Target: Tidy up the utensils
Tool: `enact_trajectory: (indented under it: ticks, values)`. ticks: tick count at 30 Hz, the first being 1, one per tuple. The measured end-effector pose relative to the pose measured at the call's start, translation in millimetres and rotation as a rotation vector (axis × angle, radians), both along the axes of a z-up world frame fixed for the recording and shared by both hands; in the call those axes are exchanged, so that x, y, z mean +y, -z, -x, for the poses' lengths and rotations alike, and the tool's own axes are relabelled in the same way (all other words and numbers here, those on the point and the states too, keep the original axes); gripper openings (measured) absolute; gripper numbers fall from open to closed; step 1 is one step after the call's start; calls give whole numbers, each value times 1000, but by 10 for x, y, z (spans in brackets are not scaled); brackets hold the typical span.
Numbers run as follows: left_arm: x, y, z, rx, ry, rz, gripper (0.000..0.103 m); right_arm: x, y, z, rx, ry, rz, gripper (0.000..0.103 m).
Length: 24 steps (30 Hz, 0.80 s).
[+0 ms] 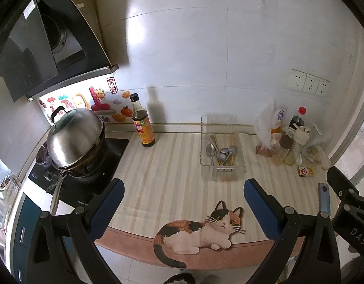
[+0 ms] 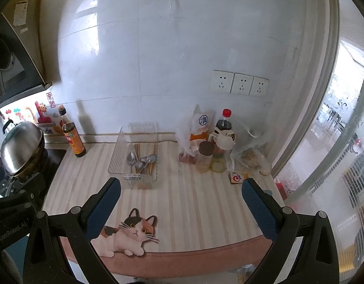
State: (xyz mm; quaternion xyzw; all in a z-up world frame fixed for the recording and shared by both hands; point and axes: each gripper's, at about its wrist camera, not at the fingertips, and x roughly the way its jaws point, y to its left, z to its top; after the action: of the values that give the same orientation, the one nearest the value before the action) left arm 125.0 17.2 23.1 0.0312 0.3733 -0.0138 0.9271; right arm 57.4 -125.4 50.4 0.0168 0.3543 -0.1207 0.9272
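Utensils — spoons [image 1: 219,152] and chopsticks [image 1: 231,146] — lie together in a clear plastic bin [image 1: 221,165], which we see right of centre in the left wrist frame and left of centre in the right wrist frame [image 2: 137,165]. Largest around it is the striped countertop mat [image 1: 170,177] with a printed cat [image 1: 201,232] at its lower edge. At left sits a steel-lidded wok [image 1: 73,139] on a dark cooktop [image 1: 106,165]. A vinegar bottle [image 1: 142,123] stands between wok and bin; bottles and bags [image 1: 288,137] cluster at right. Our left gripper [image 1: 182,203] and right gripper [image 2: 179,203] hover over the lower mat, jaws spread wide, holding nothing.
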Motion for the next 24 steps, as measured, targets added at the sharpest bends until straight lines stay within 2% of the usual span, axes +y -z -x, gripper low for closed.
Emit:
enact_trajectory:
  ticks: [24]
  values:
    - [-15, 49, -22, 7, 4, -4, 103, 38, 92, -62, 22, -7, -12, 103]
